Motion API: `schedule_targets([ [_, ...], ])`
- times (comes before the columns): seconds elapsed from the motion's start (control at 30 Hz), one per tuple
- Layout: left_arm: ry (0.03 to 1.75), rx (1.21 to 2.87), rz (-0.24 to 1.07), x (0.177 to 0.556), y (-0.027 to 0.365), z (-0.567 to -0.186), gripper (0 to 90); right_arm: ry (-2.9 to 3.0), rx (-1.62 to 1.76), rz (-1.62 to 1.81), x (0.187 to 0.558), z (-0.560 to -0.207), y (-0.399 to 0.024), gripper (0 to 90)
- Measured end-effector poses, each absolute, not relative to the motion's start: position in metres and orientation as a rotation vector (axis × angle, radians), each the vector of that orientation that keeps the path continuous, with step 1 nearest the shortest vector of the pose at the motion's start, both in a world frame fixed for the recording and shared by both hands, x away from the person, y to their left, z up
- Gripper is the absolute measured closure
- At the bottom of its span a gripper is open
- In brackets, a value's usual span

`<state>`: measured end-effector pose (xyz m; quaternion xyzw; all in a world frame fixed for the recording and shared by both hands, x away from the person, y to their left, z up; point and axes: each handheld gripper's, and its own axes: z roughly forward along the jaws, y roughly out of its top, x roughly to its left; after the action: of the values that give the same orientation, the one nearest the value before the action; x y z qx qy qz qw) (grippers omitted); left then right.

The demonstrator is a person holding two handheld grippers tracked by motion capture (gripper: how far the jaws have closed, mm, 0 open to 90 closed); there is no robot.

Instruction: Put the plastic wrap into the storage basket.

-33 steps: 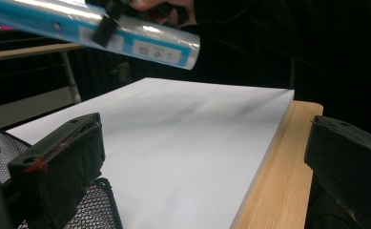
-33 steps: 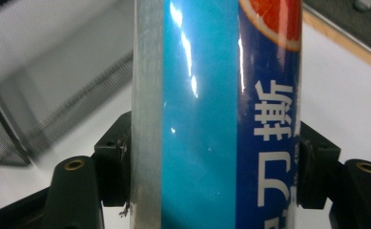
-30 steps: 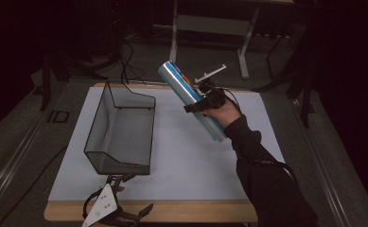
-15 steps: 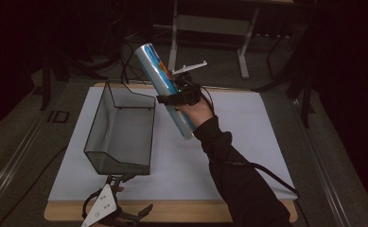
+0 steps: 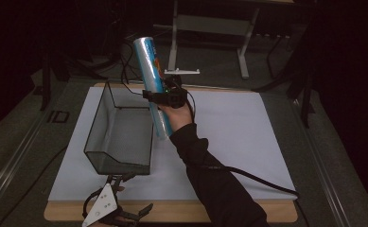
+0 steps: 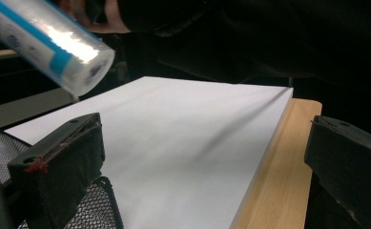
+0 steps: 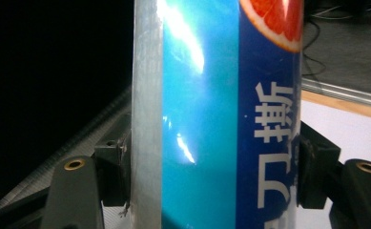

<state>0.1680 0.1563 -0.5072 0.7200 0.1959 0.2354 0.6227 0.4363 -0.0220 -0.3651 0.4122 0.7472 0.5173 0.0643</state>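
Right tool [image 5: 165,97] clamped on my blue roll [image 5: 151,80], tilted toward 11 o'clock over the mesh basket [image 5: 118,163], presumably for dropping in; left tool [image 5: 120,215] open, idle.

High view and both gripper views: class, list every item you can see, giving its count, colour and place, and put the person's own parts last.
Roll: one, blue wrapper with an orange fruit picture, held tilted in the air beside the basket's right wall.
Wire basket: one, black mesh, left part of the table.
Table sheet: one, white, covering the wooden table.
Metal stand: one, grey, on the floor behind the table.
Right gripper: one, black, clamped on the roll.
Left gripper: one, black, jaws apart at the near edge.
Sleeve: one, black, bottom centre.
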Motion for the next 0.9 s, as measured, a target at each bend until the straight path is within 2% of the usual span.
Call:
schedule_targets([
  [0.2, 0.445, 1.652, 0.546, 0.167, 0.156, -0.507, 0.4, 2.25, 1.291, 1.643, 0.433, -0.376, -0.004, 31.8],
  [0.5, 0.453, 1.635, 0.578, 0.165, 0.16, -0.505, 0.4, 2.239, 1.364, 1.694, 0.419, -0.412, 0.034, 31.8],
  [0.9, 0.458, 1.638, 0.577, 0.166, 0.16, -0.505, 0.4, 2.2, 1.569, 1.596, 0.415, -0.454, 0.039, 31.7],
])
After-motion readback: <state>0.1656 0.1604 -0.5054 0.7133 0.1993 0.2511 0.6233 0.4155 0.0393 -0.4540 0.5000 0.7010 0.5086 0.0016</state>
